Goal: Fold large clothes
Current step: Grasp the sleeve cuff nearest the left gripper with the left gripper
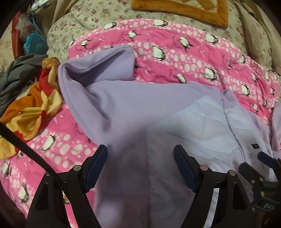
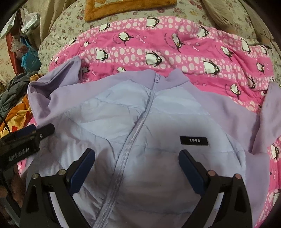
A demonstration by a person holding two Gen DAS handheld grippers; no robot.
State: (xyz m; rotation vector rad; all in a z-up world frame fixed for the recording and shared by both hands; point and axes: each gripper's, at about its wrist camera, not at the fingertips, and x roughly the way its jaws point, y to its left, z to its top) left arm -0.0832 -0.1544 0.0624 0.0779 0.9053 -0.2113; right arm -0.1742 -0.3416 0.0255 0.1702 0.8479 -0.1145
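Pink penguin-print blanket [image 2: 175,45] covers most of the bed, with a flowery sheet [image 2: 58,33] showing past its far edge and an orange-bordered mat [image 2: 123,7] cut off at the top of the frame. Spread on the blanket is the lilac jacket [image 2: 140,122], front side up, zipper [image 2: 140,121] closed to the collar, with a little black "1995" label [image 2: 194,140] right of centre.

Left gripper [image 1: 140,168] hovers above the jacket's left side with its fingers spread wide, nothing between them but fabric underneath, not pinched. Right gripper [image 2: 137,168] is the same deal over the chest panel, fingers apart on either side of the zipper, gripping nothing.

One sleeve [image 1: 98,64] bends up toward the upper left of the left wrist view, the other trails off the right edge of the right wrist view, so its end is cut off. Plenty of bare blanket beyond the collar. Less room at the left, where a crumpled orange, yellow and red cloth [image 1: 33,108] and a grey striped garment [image 1: 15,75] sit right beside the sleeve. The jacket's hem is hidden below both grippers. Clutter in the upper left corner is too blurry to make out.
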